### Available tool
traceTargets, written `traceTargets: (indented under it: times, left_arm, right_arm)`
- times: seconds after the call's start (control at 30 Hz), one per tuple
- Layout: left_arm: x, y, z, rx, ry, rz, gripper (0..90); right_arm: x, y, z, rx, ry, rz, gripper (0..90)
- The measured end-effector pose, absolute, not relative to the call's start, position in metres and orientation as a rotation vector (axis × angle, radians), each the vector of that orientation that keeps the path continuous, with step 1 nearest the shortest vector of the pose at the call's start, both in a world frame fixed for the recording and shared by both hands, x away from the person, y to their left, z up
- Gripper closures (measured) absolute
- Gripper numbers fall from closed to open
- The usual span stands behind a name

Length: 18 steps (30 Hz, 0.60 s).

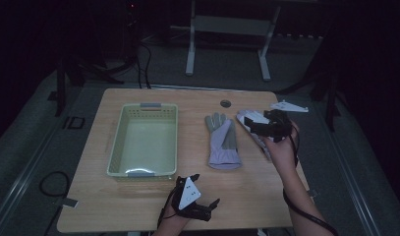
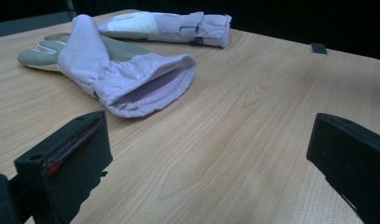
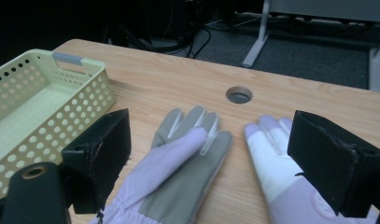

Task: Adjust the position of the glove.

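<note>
Right gripper [image 1: 266, 123]: jaws wide apart, holding nothing, over the right glove [image 3: 281, 186].
Left gripper [image 1: 200, 194]: jaws spread, holding nothing; left glove [image 2: 108, 70] lies beyond its fingers, cuff mouth facing them.
Basket [image 1: 143, 140]: well apart from both grippers.
Risk: right jaws may pinch one fabric layer only; the glove would slip out when lifted.
</note>
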<state>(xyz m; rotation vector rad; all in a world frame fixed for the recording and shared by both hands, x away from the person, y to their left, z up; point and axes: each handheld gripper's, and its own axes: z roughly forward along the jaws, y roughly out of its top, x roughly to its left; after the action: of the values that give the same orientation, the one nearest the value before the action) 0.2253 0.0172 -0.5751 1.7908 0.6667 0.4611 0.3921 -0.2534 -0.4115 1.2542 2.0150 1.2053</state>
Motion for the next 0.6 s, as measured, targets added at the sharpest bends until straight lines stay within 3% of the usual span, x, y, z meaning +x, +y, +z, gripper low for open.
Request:
traceTargets:
  times: [0.6]
  left_arm:
    - [0.225, 0.017, -0.575, 1.796, 0.655, 0.458, 0.1]
  right_arm:
    - [0.422, -0.207, -0.454, 1.313, 2.124, 1.102, 13.5]
